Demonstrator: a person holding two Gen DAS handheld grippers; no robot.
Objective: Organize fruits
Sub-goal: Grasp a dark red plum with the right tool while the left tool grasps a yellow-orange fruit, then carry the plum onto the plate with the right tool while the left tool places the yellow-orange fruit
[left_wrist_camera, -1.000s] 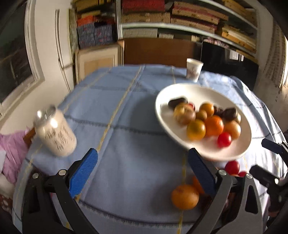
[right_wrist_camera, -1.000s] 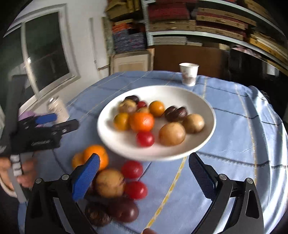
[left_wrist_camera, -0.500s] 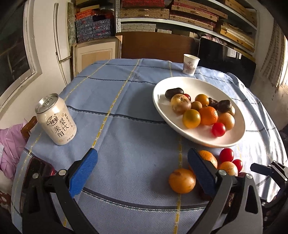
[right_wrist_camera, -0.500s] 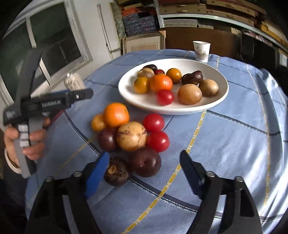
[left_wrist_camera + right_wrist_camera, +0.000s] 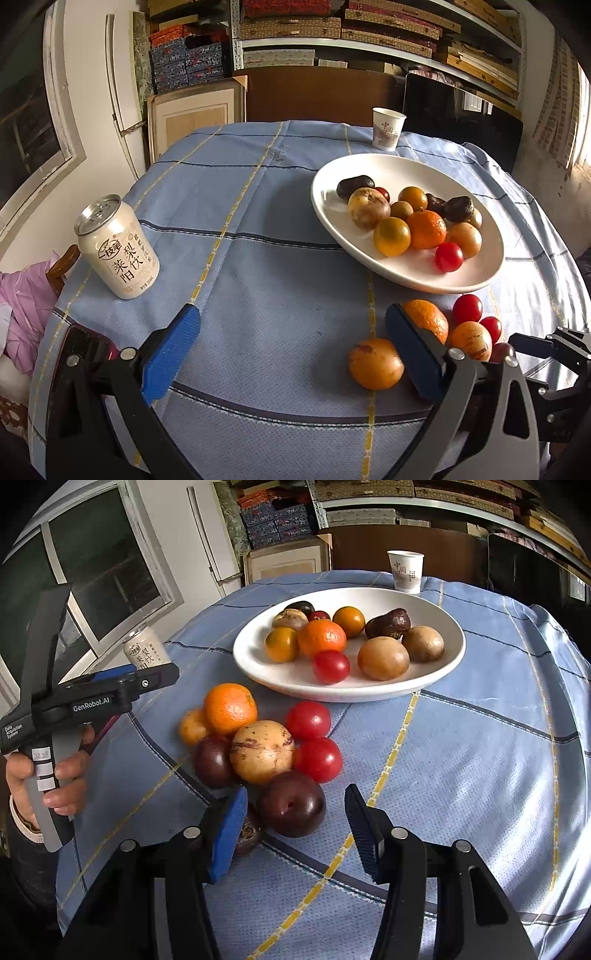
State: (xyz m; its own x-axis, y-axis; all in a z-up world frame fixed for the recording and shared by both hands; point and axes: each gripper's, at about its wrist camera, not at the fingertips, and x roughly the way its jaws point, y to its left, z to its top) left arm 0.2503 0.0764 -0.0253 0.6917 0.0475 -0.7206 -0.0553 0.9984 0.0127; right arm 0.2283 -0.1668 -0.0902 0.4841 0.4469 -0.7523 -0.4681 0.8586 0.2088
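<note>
A white plate (image 5: 436, 672) (image 5: 424, 280) holds several fruits: oranges, cherry tomatoes, brown and dark ones. A loose cluster lies on the blue cloth in front of it: a mandarin (image 5: 229, 708), a pale speckled fruit (image 5: 262, 751), two red tomatoes (image 5: 308, 720), dark plums. My right gripper (image 5: 295, 829) is open, its jaws either side of the nearest dark plum (image 5: 291, 804), not touching. My left gripper (image 5: 291, 349) is open and empty, over bare cloth left of a small orange fruit (image 5: 375, 363).
A drink can (image 5: 118, 247) stands at the table's left edge. A paper cup (image 5: 386, 129) stands at the far edge behind the plate. Shelves, boxes and a window surround the round table. A dark phone-like object (image 5: 83, 349) lies near the left gripper.
My right gripper has pulled back from the plate, come down toward the loose cluster and narrowed its jaws around the dark plum. My left gripper has drifted slightly and steadied.
</note>
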